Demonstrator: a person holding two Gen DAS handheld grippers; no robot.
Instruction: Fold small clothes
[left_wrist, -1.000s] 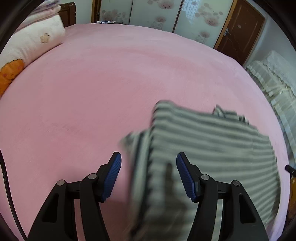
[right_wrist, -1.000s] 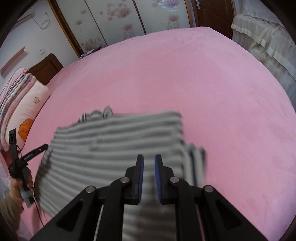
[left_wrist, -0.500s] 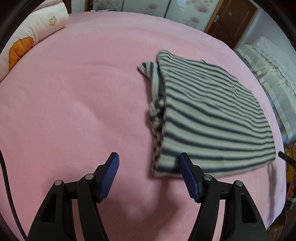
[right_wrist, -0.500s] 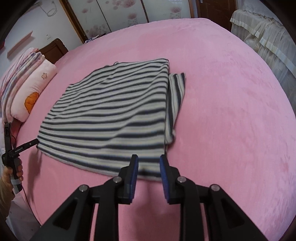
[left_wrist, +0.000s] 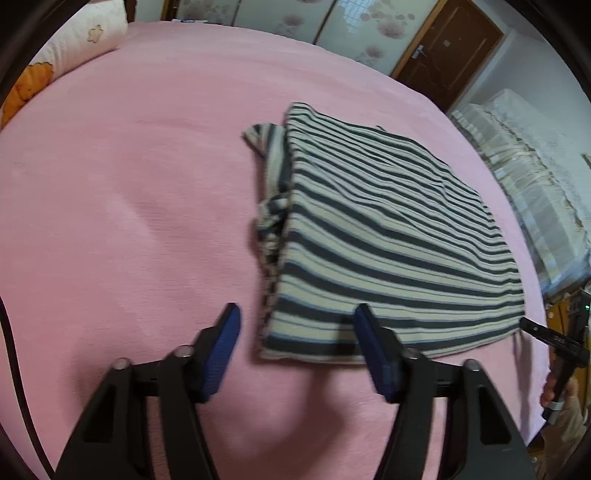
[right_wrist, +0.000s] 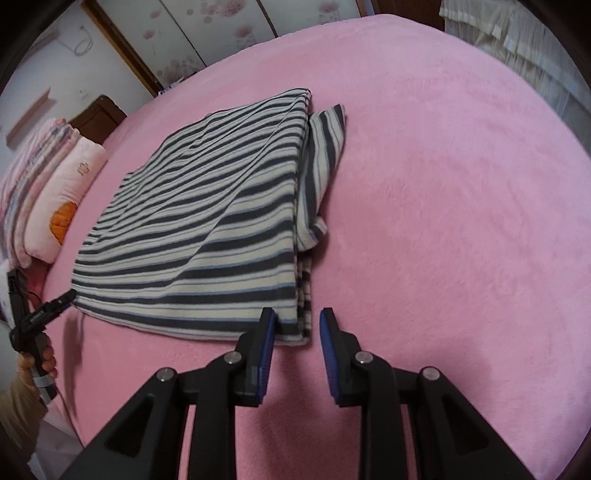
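A grey-and-cream striped garment (left_wrist: 373, 236) lies flat on the pink bed, folded over, with a sleeve (left_wrist: 271, 173) sticking out along its edge. It also shows in the right wrist view (right_wrist: 207, 229), sleeve (right_wrist: 321, 155) on its right. My left gripper (left_wrist: 295, 325) is open and empty, its jaws on either side of the garment's near corner. My right gripper (right_wrist: 297, 321) is open and empty, just in front of the garment's other near corner. In each view, the other gripper shows at the frame's edge.
The pink bed cover (left_wrist: 129, 221) stretches wide around the garment. Pillows (right_wrist: 62, 192) and folded bedding lie at the head of the bed. A cream-covered piece of furniture (left_wrist: 524, 177) stands beside the bed. Wardrobe doors and a brown door (left_wrist: 447, 48) are behind.
The garment was held up in the right gripper a second ago; it now lies flat on the bed. The right jaws have opened. Both grippers have drawn back to its near edge.
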